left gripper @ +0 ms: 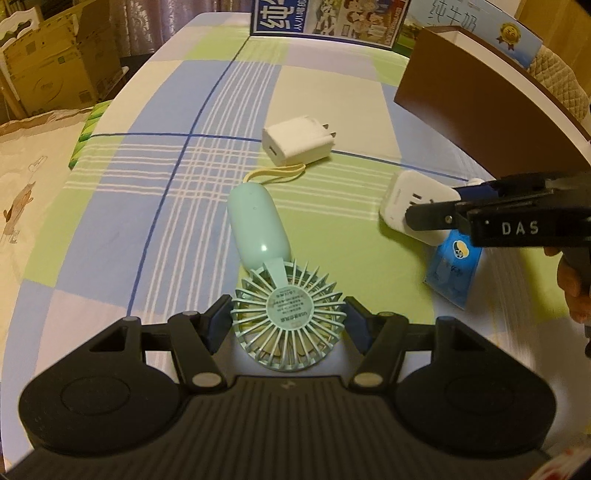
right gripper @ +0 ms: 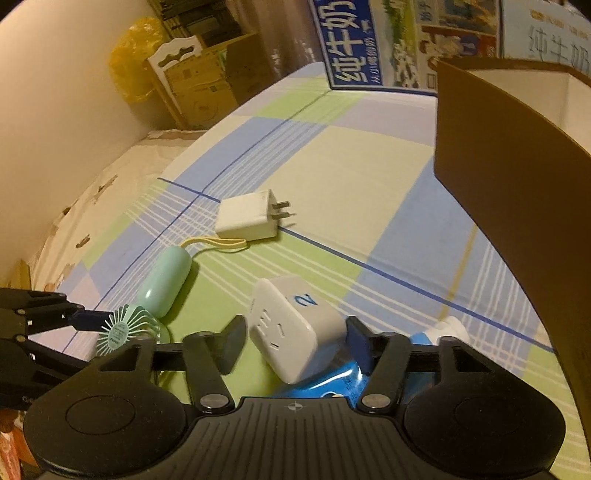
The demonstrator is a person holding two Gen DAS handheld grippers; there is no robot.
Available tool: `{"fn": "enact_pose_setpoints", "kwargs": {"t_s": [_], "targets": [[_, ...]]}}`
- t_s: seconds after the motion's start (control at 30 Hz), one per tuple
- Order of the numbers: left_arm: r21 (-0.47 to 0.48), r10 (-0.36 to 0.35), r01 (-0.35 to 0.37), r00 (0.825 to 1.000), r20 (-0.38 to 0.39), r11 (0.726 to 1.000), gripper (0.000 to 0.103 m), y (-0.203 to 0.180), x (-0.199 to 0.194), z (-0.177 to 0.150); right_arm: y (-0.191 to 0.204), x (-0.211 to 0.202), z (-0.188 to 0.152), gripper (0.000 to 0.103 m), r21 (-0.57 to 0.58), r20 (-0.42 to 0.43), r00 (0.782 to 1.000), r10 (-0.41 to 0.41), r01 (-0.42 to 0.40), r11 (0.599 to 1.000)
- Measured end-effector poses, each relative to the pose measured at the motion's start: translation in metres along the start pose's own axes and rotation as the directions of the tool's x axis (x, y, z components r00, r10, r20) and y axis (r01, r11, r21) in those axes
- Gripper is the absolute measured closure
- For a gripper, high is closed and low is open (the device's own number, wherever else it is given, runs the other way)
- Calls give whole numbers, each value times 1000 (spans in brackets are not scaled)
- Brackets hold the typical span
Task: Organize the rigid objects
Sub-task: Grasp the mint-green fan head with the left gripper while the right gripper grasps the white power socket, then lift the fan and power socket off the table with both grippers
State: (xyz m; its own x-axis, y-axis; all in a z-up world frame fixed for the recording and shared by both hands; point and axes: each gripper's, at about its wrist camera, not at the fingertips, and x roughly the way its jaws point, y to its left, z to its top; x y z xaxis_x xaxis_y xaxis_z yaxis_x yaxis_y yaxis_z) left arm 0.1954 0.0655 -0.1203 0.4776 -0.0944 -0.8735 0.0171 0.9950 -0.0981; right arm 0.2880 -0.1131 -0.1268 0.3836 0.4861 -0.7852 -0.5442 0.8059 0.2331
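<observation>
A checked cloth in blue, green and cream covers the bench across the middle of both views. A brown box with a pale inside stands at the upper right of each frame, and printed milk cartons line the far edge at the top. Brown cardboard boxes fill the upper left of the left wrist view. The left tongs, at the bottom centre of that view, stand part open with the round grille of a mint handheld fan between their fingers; whether the pads press on the grille cannot be told. The fan lies flat, its handle pointing up the frame and a yellow strap at the handle's end. The right tongs, at the bottom centre of the right wrist view, bracket a white socket cube marked with a blue numeral; the right pad touches it, while a narrow gap shows at the left pad. The cube sits tilted, partly on a blue packet. A white charger plug lies on its side just above the strap, near the centre, prongs to the right.
</observation>
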Motion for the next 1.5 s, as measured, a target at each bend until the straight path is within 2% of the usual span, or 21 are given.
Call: {"fn": "enact_pose_setpoints", "kwargs": {"t_s": [0.07,0.33,0.6,1.0,1.3,1.5], "targets": [[-13,6,-6,1000,1,1000,42,2,-2,-1,4,0,-1,63,-21,-2,1000,-2,1,1000],[-69,26,-26,1000,1,997,42,14,-9,-9,26,-8,-10,79,-70,1,1000,14,-13,997],[-134,45,-45,999,0,990,41,23,-13,-15,53,-10,-24,79,-120,-26,1000,10,-14,993],[-198,51,-55,998,-25,979,40,26,-6,-9,62,4,-23,77,-120,-62,997,-43,35,992],[-218,67,-73,997,-33,973,40,27,0,2,64,11,-20,76,-129,-67,996,-59,50,990],[-176,88,-89,996,-16,980,43,23,4,5,64,12,-18,76,-133,-61,997,-51,43,990]]}}
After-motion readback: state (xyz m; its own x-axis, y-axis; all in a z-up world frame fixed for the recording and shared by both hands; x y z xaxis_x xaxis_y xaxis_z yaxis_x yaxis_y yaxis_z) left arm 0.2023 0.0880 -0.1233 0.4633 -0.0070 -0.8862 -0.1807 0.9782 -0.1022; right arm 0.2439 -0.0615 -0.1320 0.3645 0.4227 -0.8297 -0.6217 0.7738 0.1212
